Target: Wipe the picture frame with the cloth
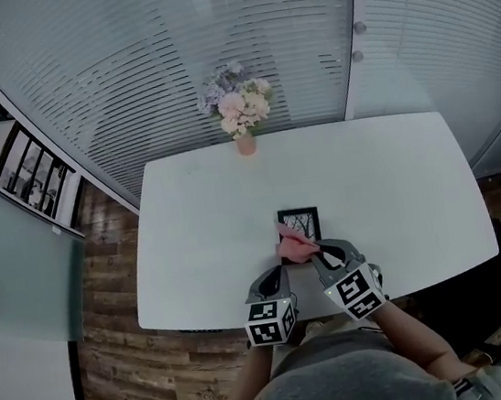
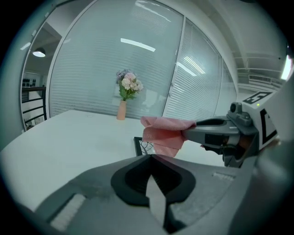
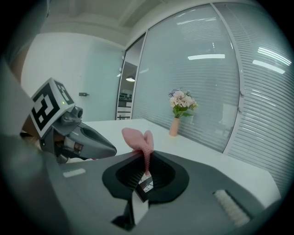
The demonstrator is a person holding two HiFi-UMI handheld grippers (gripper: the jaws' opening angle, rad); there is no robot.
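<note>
A black picture frame [image 1: 301,222] lies flat on the white table [image 1: 199,229], near its front edge. A pink cloth [image 1: 291,248] hangs over the frame's near part, and my right gripper [image 1: 317,252] is shut on it. From the right gripper view the cloth [image 3: 137,138] sticks up out of the shut jaws, and a bit of the frame shows below them. My left gripper [image 1: 278,272] is shut, its tips at the frame's near left corner. In the left gripper view the frame [image 2: 138,145] lies just beyond the tips; whether they touch it is hidden.
A small vase of pink and white flowers [image 1: 240,113] stands at the table's far edge, well away from the frame. A curved glass wall with blinds [image 1: 210,43] runs behind it. Wooden floor [image 1: 126,369] lies to the left, below the table.
</note>
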